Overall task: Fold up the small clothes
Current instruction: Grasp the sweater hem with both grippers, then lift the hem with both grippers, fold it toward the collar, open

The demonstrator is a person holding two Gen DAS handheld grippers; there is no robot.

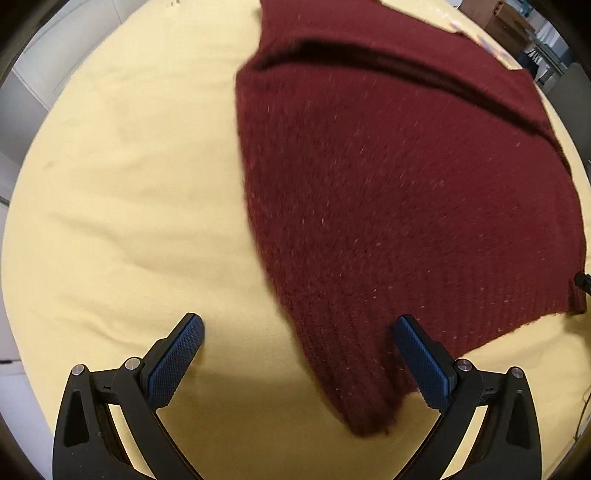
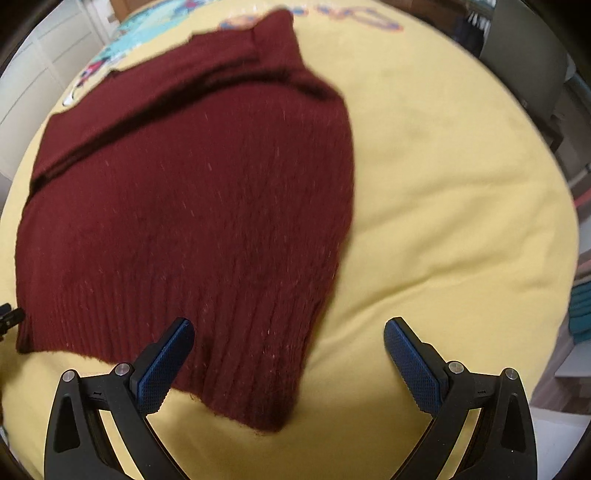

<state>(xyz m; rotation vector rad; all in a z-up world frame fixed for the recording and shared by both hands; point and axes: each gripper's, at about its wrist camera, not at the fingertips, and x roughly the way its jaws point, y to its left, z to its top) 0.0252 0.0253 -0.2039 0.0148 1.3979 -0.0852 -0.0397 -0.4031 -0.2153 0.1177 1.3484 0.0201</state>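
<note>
A dark red knitted sweater (image 1: 399,206) lies flat on a yellow blanket (image 1: 129,184). Its ribbed hem faces me. My left gripper (image 1: 299,332) is open above the hem's left corner, with the corner lying between the jaws. The same sweater (image 2: 192,221) shows in the right wrist view on the yellow blanket (image 2: 443,221). My right gripper (image 2: 290,338) is open above the hem's right corner, which also lies between its jaws. A fold runs across the sweater's far part. Both views are blurred.
The blanket has a cartoon print (image 2: 110,55) at its far end. White cupboards (image 2: 48,55) stand at the left. Cardboard boxes (image 1: 506,22) and furniture stand beyond the bed. The tip of the other gripper (image 1: 583,280) shows at the hem's right edge.
</note>
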